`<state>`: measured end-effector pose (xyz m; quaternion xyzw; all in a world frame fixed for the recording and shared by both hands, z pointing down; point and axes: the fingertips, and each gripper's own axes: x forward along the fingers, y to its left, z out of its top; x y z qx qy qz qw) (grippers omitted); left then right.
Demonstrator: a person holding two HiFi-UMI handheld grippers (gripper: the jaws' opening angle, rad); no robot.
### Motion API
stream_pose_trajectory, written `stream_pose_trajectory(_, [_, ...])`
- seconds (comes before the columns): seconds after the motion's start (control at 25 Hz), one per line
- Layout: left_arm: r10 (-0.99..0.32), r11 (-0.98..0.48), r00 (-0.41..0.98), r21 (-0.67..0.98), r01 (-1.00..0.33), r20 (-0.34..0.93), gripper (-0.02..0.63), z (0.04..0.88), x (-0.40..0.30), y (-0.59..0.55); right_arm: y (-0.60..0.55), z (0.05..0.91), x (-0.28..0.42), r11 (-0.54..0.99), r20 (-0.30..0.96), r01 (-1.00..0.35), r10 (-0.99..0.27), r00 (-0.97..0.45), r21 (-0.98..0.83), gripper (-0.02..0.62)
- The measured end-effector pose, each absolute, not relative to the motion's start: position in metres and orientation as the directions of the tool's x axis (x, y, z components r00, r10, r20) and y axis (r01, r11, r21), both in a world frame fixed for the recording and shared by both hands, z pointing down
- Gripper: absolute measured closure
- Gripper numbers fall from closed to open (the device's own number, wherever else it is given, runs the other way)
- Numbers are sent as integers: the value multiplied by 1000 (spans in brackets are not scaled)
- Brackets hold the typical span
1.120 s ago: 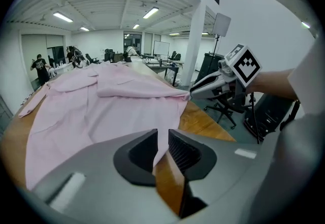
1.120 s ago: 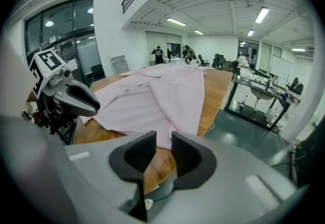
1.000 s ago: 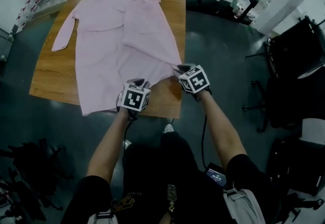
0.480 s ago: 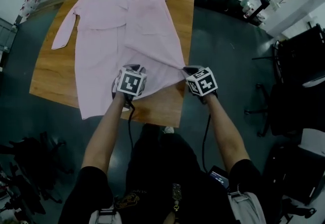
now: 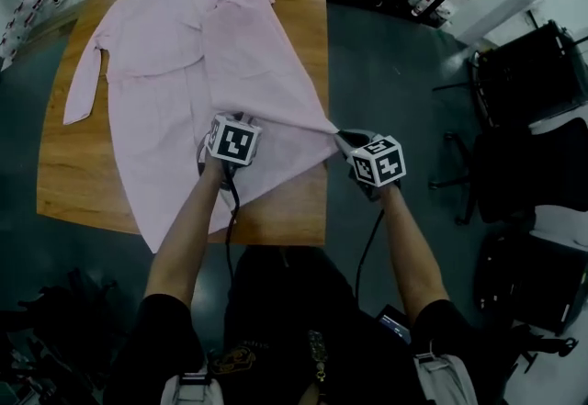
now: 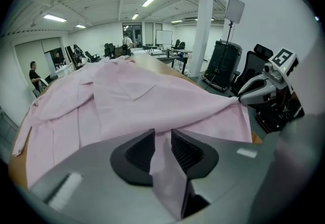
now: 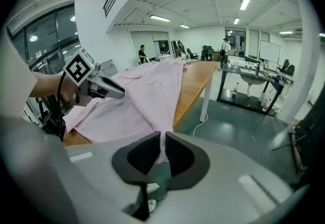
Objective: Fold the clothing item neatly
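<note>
Left gripper [image 6: 162, 141]: jaws have just been opening. They stand a little apart with a fold of the pink robe [image 5: 184, 54] still lying between them. I can't see the pads pressing it. Since a second ago it has gone from the near edge of the table [image 5: 73, 164] further in over the robe's lower part.

Right gripper [image 7: 161, 149]: jaws have just been closing. They're now pinched on the robe's hem corner. It was level with the table's right edge before and now hangs just off that edge, over the floor [image 5: 386, 54]. A taut ridge of cloth runs from it back onto the table.

Only markings I can read: black-and-white square patterns on each marker cube [image 5: 231, 139].

The robe lies lengthwise on the table, collar at the far end, mostly flat and pale pink. One sleeve [image 5: 78, 91] is spread toward the table's left side. The near hem hangs slightly over the table's near edge.
</note>
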<state>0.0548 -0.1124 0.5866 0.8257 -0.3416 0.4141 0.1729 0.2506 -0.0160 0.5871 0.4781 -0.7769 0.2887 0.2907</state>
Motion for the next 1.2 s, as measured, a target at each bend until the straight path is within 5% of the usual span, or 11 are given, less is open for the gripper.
stream_pose_trajectory(0.32, [-413,-728,472,30,-685,779,495,585,66,-121,-49,544,206,521,660,-842,-585,-472,-139,541])
stream_pose_trajectory(0.76, [-421,-694,516,102,-713,746,495,572,55,-128,-92,589,95,809,807,-585,-304,-507,-62,468])
stream_pose_trajectory(0.92, [-466,-628,479,103,-771,744,497,573,38,-130,-108,592,96,834,814,-551,-293,-501,-39,584])
stream_pose_trajectory(1.2, [-533,-509,333,20,-861,778,499,584,25,-137,-164,556,143,784,662,-604,-377,-648,-145,584])
